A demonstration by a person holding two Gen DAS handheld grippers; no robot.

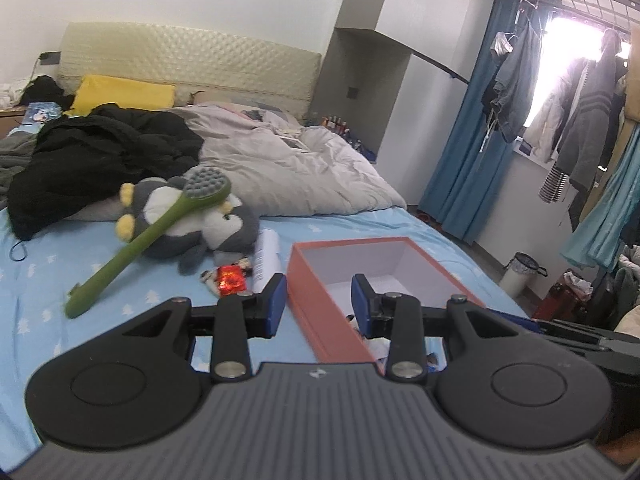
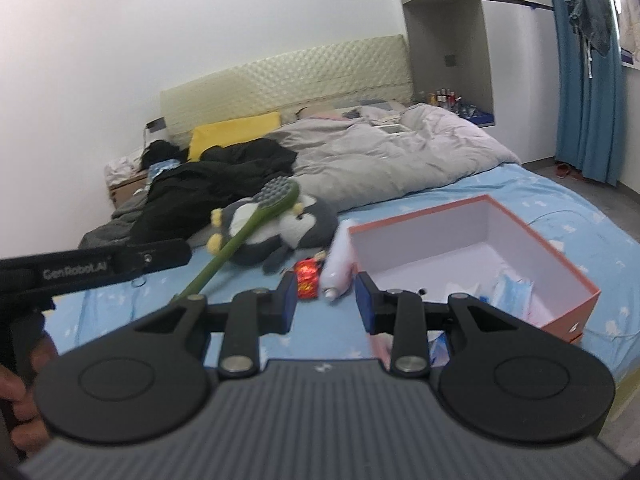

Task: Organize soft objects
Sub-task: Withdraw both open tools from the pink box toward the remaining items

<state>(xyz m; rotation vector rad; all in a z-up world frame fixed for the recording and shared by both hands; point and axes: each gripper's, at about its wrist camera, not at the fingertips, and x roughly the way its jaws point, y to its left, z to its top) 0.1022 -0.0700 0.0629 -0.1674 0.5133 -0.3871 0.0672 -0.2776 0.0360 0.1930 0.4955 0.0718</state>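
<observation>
A grey and white plush penguin (image 1: 200, 220) (image 2: 280, 228) lies on the blue bed sheet. A green long-handled brush (image 1: 148, 236) (image 2: 248, 232) leans across it. A red packet (image 1: 230, 280) (image 2: 306, 278) and a white tube (image 1: 266, 258) (image 2: 338, 264) lie beside an open orange box (image 1: 320, 304) (image 2: 560, 252) holding blue packets (image 2: 514, 288). My left gripper (image 1: 319, 304) is open and empty over the box's near left wall. My right gripper (image 2: 326, 300) is open and empty above the sheet, just short of the tube and packet.
Black clothes (image 1: 100, 156) and a grey duvet (image 1: 288, 168) cover the far bed. A yellow pillow (image 1: 124, 94) sits by the headboard. Clothes hang on a rack (image 1: 580, 120) right, with a bin (image 1: 520, 274) on the floor. The left gripper's body (image 2: 96, 266) shows at the right view's left edge.
</observation>
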